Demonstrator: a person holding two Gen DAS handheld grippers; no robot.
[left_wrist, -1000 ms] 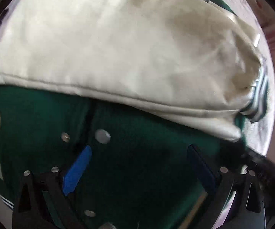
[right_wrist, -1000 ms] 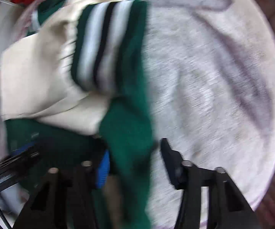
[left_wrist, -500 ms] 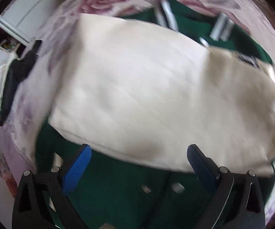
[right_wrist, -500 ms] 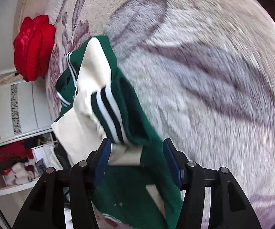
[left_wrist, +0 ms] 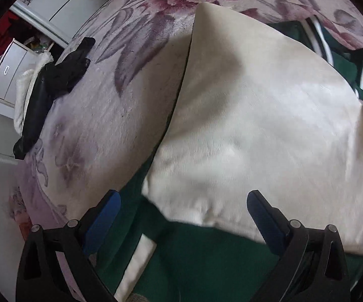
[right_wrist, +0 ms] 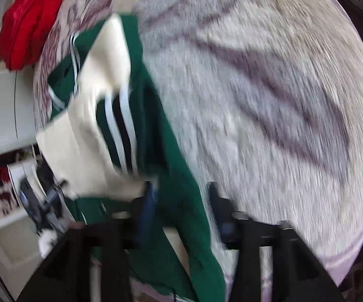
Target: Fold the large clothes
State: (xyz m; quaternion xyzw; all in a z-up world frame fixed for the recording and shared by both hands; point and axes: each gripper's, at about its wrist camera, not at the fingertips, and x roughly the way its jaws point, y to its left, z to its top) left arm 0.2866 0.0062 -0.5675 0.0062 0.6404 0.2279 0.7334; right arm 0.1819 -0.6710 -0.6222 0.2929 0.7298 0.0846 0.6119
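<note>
While it lies across the bed, the green varsity jacket with cream sleeves fills most of the left wrist view, one broad cream sleeve folded over the dark green body so that green shows only along the near edge and at the far right, where a striped black-and-white knit cuff pokes out. In the right wrist view the same jacket sits at the left, bunched and partly lifted, a striped cuff at its middle and a green edge trailing down to the near side.

That view is blurred, but the right gripper has its blue-padded fingers on either side of the hanging green fabric, so it appears to be pinching the jacket; the blur keeps the contact from being certain. The left gripper hangs just above the near green part of the jacket with its blue-padded fingers spread wide, holding nothing.

Under the garment is a fluffy pale bedspread with purple and pink flower print, which covers the whole right side of the right wrist view. A black garment lies on its far left edge in the left wrist view, beside a white drawer unit. A red bundle of fabric rests at the far left corner in the right wrist view.
</note>
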